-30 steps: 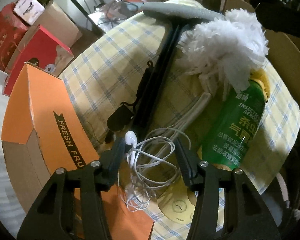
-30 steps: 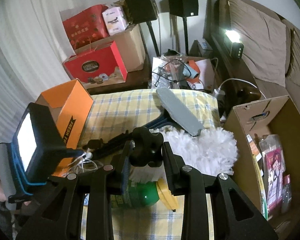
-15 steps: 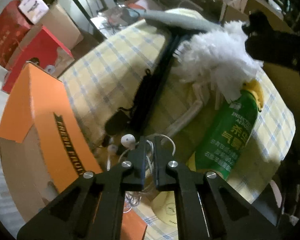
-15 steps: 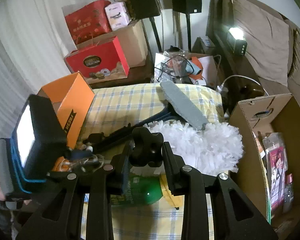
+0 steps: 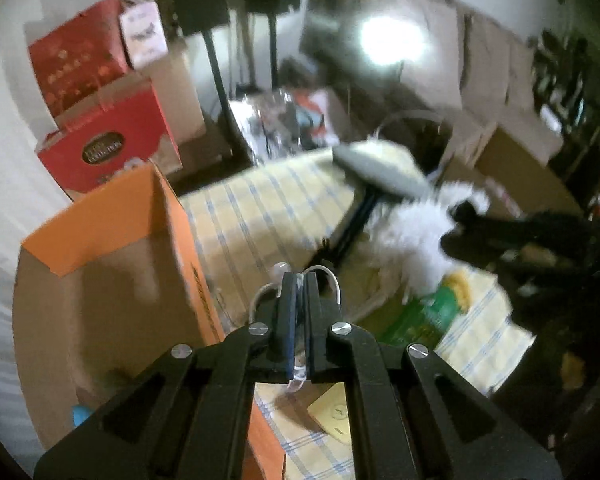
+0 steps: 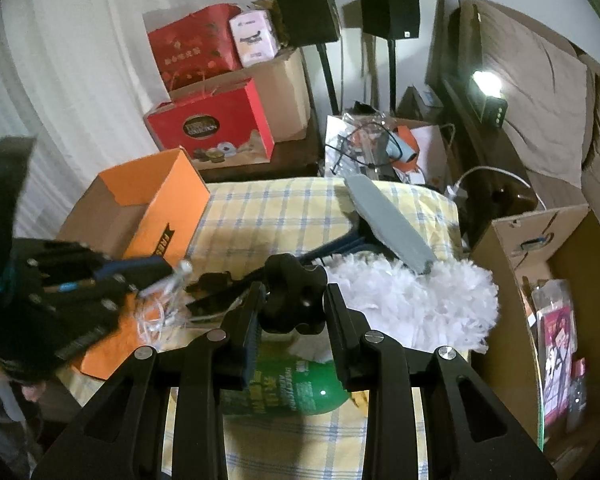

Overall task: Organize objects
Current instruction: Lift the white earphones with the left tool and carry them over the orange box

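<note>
My left gripper (image 5: 299, 280) is shut on the cord of the white earphones (image 5: 332, 280); one earbud (image 5: 280, 268) shows just past the tips. It hangs above the checked tablecloth (image 5: 260, 216), beside the open orange box (image 5: 100, 240). From the right wrist view, the left gripper (image 6: 140, 276) sits at the left with the earphones (image 6: 168, 304) dangling in a tangle over the orange box's flap. My right gripper (image 6: 294, 292) is shut on a black star-shaped knob (image 6: 296, 300), above a green spray can (image 6: 296, 388).
A white fluffy duster (image 6: 412, 300), a grey flat mop head (image 6: 388, 220) and its black handle lie on the tablecloth. An open cardboard box (image 6: 560, 248) stands at the right. Red gift boxes (image 6: 212, 128) and two speakers on stands are behind the table.
The left gripper's jaws closed on the earphone cord, then rose and rolled, lifting the cord off the table. The right gripper kept still with the knob.
</note>
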Motion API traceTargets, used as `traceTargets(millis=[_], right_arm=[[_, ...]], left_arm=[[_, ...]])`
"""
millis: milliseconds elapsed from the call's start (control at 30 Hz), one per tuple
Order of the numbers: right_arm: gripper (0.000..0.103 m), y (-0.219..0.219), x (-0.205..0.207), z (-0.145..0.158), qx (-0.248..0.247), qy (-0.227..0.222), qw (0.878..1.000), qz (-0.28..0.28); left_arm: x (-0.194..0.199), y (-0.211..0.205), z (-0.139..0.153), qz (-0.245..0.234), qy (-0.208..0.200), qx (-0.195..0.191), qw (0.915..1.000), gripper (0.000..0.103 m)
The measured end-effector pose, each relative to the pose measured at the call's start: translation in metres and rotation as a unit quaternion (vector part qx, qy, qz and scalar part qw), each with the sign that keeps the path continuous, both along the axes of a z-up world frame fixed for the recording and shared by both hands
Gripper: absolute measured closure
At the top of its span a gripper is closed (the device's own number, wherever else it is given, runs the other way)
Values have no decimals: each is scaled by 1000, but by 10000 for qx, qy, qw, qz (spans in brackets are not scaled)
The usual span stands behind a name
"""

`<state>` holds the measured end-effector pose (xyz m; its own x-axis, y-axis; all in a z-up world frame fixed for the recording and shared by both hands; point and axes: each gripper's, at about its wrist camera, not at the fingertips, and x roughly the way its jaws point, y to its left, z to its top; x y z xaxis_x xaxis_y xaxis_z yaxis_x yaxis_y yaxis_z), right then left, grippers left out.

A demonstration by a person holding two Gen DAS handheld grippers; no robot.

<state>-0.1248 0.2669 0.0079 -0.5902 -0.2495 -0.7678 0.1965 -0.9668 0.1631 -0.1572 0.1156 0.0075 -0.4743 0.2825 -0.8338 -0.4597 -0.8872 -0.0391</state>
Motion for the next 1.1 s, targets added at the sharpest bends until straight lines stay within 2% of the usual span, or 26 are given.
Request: traceTargets(millis=[167,433,833,1100], right_arm=[[73,-8,1,11,9,134,9999,5],[73,-28,2,27,85,312,9994,77],[73,-54,2,68,27,605,9980,203],[73,-72,-1,88,-52,716,9969,307]], left_arm=[[3,-19,31,192,326,402,9985,100],[5,-44,61,481,655,853,9930,100],[10,-76,135,729,1282,1229,9814,100],[16,-98,161,933,1521,1246,9760,100]])
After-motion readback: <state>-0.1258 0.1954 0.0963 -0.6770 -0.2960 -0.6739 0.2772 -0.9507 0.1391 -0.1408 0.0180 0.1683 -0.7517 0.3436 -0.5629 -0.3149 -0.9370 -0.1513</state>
